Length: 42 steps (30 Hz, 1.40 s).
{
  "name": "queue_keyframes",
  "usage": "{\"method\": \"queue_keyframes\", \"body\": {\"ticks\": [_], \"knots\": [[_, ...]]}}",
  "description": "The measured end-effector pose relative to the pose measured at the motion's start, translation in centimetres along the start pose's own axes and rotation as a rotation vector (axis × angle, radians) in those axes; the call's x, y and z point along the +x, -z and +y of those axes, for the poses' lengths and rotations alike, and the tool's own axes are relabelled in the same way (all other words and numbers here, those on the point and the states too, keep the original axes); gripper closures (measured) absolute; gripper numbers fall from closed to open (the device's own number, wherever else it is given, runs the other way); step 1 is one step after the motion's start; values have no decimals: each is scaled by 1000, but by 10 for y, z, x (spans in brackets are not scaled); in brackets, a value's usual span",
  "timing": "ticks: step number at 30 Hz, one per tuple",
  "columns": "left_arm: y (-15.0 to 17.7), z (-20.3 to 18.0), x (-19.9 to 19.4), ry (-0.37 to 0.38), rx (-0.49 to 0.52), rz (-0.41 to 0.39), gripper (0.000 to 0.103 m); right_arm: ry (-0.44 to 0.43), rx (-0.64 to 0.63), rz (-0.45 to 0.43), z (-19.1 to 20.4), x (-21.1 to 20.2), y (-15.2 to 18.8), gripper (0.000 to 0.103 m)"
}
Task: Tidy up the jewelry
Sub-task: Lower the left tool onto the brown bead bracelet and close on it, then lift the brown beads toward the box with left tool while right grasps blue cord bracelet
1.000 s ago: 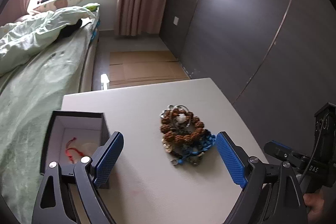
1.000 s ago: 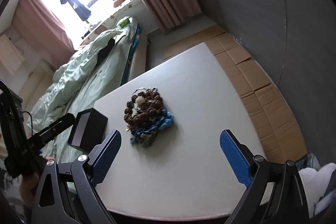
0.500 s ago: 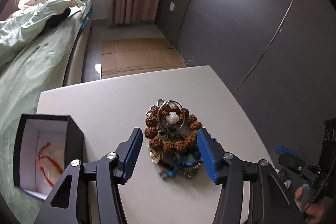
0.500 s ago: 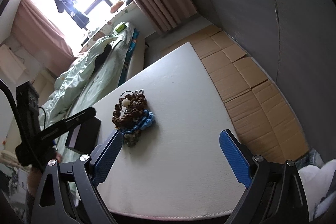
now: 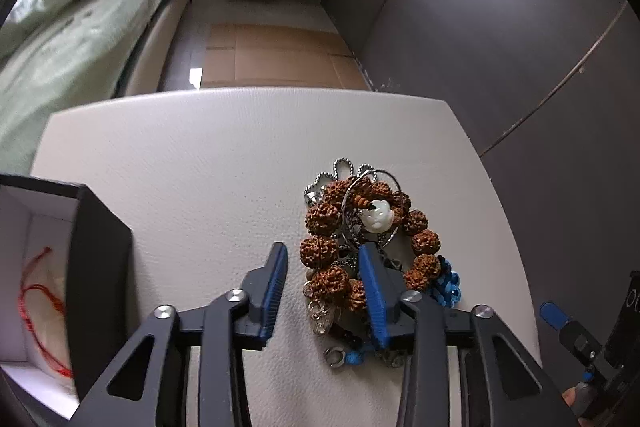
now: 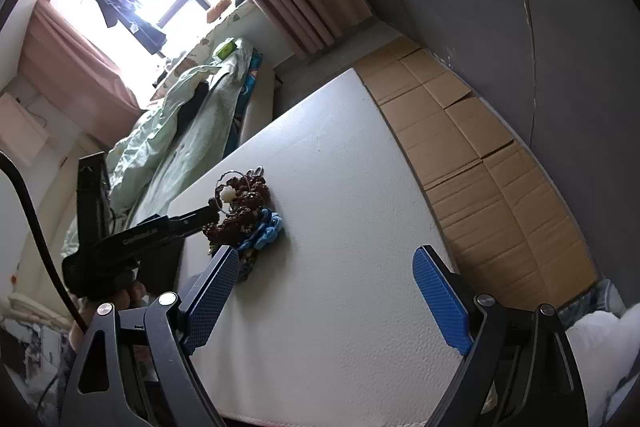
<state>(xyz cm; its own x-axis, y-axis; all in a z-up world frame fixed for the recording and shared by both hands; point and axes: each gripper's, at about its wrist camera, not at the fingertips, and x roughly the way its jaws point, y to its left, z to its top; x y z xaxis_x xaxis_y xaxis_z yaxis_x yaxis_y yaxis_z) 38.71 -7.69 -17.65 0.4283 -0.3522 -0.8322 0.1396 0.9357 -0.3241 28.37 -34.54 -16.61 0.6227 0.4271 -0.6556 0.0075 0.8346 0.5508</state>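
Observation:
A heap of jewelry lies on the white table [image 5: 200, 167]: a brown bead bracelet [image 5: 326, 247] with a white carved bead [image 5: 377, 219], silver chains [image 5: 344, 167] and a blue chain [image 5: 448, 285]. My left gripper [image 5: 324, 259] is low over the heap, its jaws narrowed around the bracelet's left side, not closed. An open black box [image 5: 100, 267] with a red cord [image 5: 36, 291] inside stands at the left. My right gripper [image 6: 326, 279] is open and empty, to the right of the heap [image 6: 244, 215].
A bed with a green cover [image 5: 72, 39] runs along the table's left side. Flattened cardboard [image 5: 272, 55] lies on the floor beyond the table. A dark wall [image 5: 500, 27] stands to the right.
My left gripper has moved forward and down onto the heap and its jaws have narrowed around the brown bracelet. My right gripper has stayed open and drifted slightly.

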Motion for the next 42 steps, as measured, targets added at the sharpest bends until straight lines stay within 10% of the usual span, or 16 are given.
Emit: {"method": "queue_keyframes", "body": {"ticks": [19, 42], "knots": [[-8, -26, -64, 61, 94, -105, 82, -147, 69, 147, 19, 56, -10, 37], [12, -2, -64, -36, 143, -57, 82, 131, -284, 238, 84, 104, -16, 43]]}}
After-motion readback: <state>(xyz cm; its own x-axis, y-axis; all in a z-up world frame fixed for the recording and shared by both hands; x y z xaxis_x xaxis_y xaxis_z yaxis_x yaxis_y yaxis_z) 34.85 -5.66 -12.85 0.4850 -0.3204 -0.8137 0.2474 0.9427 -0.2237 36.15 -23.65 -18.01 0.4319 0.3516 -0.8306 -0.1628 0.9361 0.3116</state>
